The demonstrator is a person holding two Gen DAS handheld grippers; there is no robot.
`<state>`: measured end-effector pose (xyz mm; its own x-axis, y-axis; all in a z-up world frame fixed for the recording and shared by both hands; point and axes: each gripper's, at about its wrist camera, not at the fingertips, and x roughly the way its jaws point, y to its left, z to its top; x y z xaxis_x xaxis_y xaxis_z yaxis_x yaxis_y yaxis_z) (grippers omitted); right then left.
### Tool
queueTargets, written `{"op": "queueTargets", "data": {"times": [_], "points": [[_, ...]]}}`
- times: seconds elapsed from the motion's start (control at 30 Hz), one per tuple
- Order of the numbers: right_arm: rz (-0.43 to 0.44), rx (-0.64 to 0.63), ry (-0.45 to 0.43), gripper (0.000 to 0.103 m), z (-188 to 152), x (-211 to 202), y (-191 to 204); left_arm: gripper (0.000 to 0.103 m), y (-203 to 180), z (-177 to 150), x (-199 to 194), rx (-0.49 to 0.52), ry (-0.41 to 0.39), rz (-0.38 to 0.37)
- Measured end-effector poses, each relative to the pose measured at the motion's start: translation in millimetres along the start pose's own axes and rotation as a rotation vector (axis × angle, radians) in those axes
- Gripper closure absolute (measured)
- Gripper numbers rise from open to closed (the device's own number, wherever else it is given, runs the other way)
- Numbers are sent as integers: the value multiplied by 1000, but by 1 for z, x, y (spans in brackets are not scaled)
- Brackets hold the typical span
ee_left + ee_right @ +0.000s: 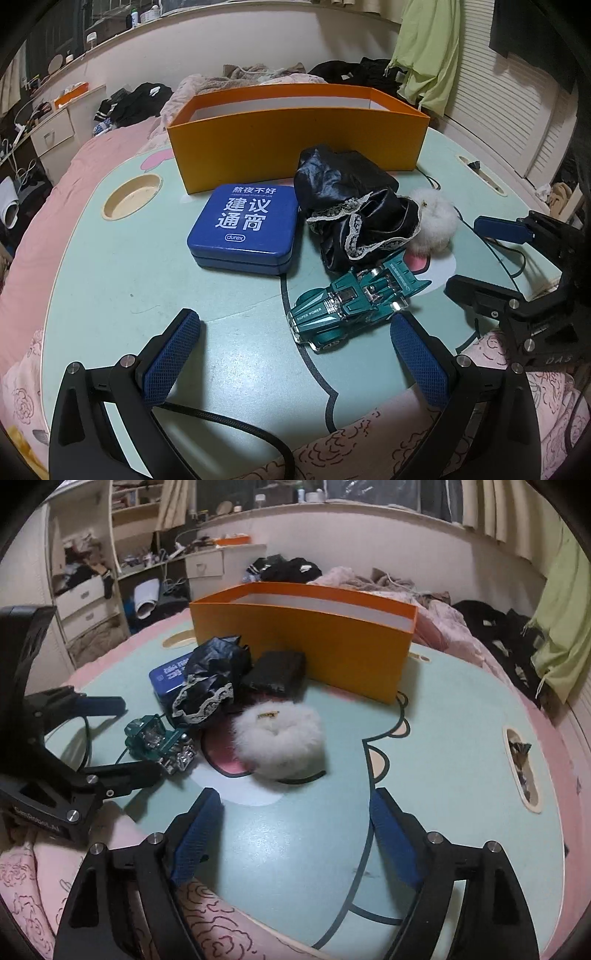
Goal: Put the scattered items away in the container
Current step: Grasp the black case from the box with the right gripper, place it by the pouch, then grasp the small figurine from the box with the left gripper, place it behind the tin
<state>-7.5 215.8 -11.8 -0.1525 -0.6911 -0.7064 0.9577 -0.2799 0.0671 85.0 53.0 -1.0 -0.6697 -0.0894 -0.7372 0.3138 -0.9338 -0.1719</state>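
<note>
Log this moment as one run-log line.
left gripper: open, empty | right gripper: open, empty | blue tin, black lace cloth, toy car, white fluffy scrunchie: outside orange box

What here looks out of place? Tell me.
Nothing looks damaged or spilled. The blue tin, black lacy cloth, white fluffy puff and green toy car lie loose on the table, outside the orange box.

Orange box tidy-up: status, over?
Both jaws open, empty. Toy car, blue tin, black lace cloth, white fluffy scrunchie outside orange box. Nothing blocking.
</note>
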Motion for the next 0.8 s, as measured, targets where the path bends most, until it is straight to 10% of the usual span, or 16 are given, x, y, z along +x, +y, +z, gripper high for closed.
{"op": "queueTargets", "data": {"times": [0.33, 0.5, 0.8], "points": [[-4, 17, -12, 17, -2, -1, 0, 0, 36, 13, -34, -170, -120, -72], [-4, 19, -12, 16, -1, -2, 0, 1, 47, 73, -64, -207, -172, -185], [1, 26, -18, 16, -1, -2, 0, 31, -5, 205, 42, -118, 261, -343]]}}
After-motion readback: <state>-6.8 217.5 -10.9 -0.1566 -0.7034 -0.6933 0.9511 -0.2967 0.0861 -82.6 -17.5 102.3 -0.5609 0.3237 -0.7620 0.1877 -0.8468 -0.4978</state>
